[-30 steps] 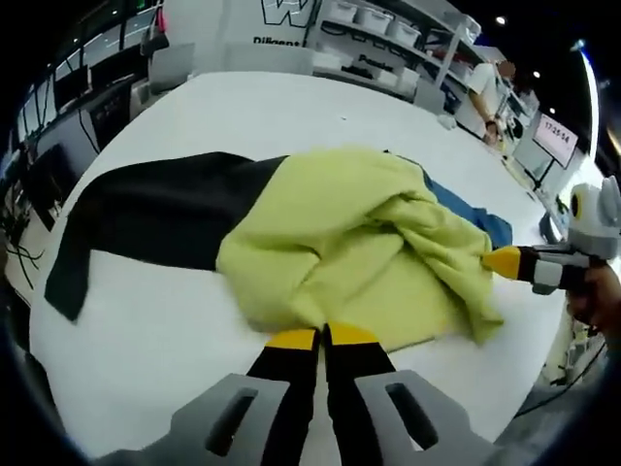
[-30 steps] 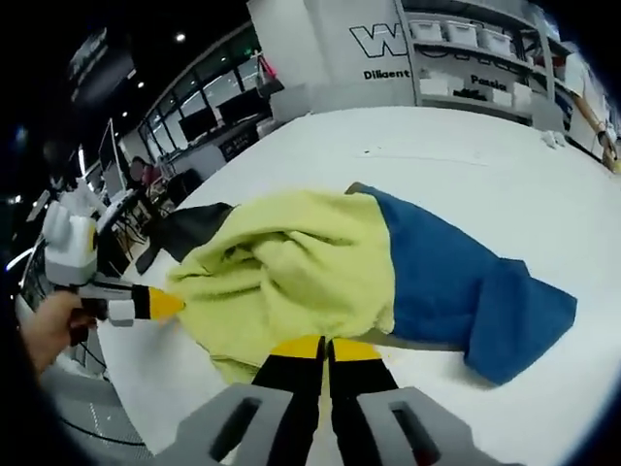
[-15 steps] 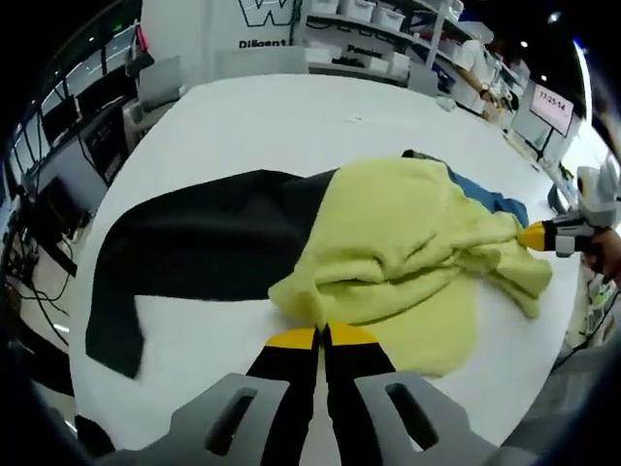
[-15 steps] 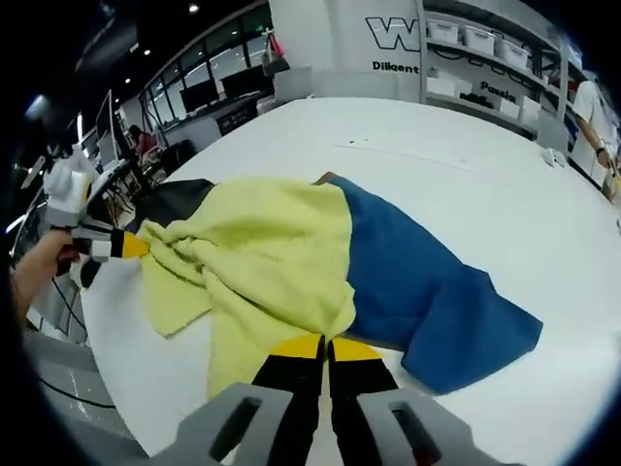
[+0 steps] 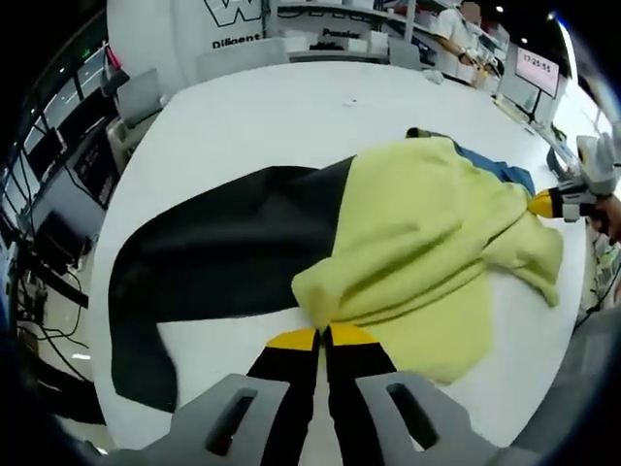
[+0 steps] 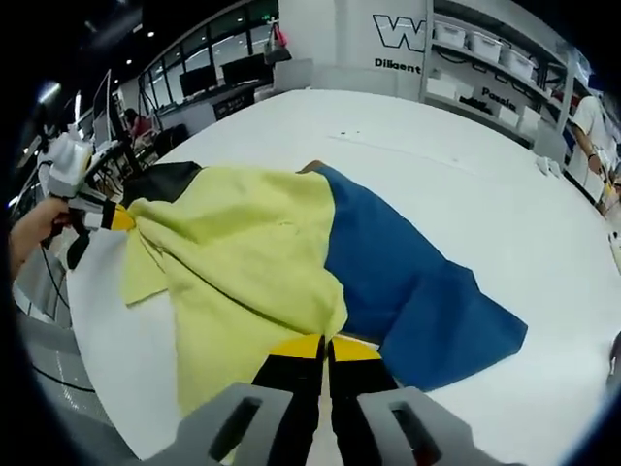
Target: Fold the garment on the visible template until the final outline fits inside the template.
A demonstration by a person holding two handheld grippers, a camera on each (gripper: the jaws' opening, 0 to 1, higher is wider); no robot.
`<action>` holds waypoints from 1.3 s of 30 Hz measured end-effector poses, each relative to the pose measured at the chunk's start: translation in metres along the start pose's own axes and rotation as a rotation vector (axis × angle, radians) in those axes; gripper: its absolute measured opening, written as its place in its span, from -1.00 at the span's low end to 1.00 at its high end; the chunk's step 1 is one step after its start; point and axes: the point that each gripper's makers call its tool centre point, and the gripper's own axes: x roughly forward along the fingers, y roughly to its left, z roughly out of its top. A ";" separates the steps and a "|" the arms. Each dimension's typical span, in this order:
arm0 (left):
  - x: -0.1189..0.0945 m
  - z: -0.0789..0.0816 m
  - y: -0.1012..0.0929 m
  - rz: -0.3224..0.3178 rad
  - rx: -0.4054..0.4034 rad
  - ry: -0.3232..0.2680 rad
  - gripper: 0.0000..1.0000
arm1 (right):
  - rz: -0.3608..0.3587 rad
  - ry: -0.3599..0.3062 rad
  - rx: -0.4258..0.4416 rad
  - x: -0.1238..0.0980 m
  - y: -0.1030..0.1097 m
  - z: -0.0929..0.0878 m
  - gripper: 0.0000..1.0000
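Note:
A yellow-green garment [image 5: 427, 233] lies stretched across the white table, over a black cloth [image 5: 223, 252] and a blue cloth [image 6: 408, 282]. My left gripper [image 5: 324, 337] is shut on the garment's near edge, where the fabric bunches at its yellow tips. My right gripper [image 6: 325, 347] is shut on the opposite edge of the garment [image 6: 243, 252]. Each gripper also shows in the other's view: the right gripper [image 5: 555, 203] at the far right, the left gripper [image 6: 107, 218] at the far left, both pinching a corner of the fabric.
The round white table [image 5: 291, 116] has bare surface beyond the cloths. Shelves with bins [image 6: 485, 58] and a white wall with lettering stand behind. Desks and monitors [image 6: 209, 83] line the left. A person [image 5: 461, 24] stands at the back.
The two grippers have pulled apart, drawing the crumpled garment out flatter and wider. More of the black cloth and the blue cloth is uncovered.

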 end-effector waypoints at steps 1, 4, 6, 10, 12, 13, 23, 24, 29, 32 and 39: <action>-0.002 0.000 0.000 0.008 0.004 -0.001 -0.73 | 0.001 -0.002 0.041 -0.001 0.000 0.000 -1.00; -0.003 -0.003 -0.007 -0.014 -0.048 0.004 -0.40 | -0.001 -0.014 0.079 -0.006 -0.003 0.003 -0.90; -0.006 -0.004 -0.011 -0.020 -0.053 0.006 -0.36 | 0.015 -0.017 0.093 -0.011 0.000 0.002 -0.73; -0.014 -0.004 -0.031 -0.036 -0.043 -0.026 -0.28 | 0.062 -0.019 0.123 -0.020 0.010 -0.001 -0.52; -0.016 -0.007 -0.046 -0.059 0.003 -0.027 -0.23 | 0.069 -0.015 0.119 -0.023 0.014 -0.004 -0.42; -0.018 -0.008 -0.051 -0.065 -0.002 -0.026 -0.22 | 0.083 -0.010 0.109 -0.026 0.020 -0.006 -0.36; -0.036 -0.019 -0.086 -0.092 -0.031 -0.067 -0.15 | 0.157 0.032 0.069 -0.039 0.058 -0.032 -0.15; -0.039 -0.022 -0.090 -0.080 -0.031 -0.068 -0.15 | 0.160 0.043 0.059 -0.041 0.061 -0.037 -0.15; -0.041 -0.024 -0.107 -0.111 0.022 -0.079 -0.19 | 0.167 0.065 0.052 -0.044 0.070 -0.049 -0.12; -0.039 -0.025 -0.120 -0.136 0.032 -0.090 -0.20 | 0.161 0.068 0.048 -0.046 0.075 -0.056 -0.10; -0.025 -0.031 -0.142 -0.161 0.053 -0.085 -0.25 | 0.114 0.076 0.071 -0.047 0.081 -0.072 -0.03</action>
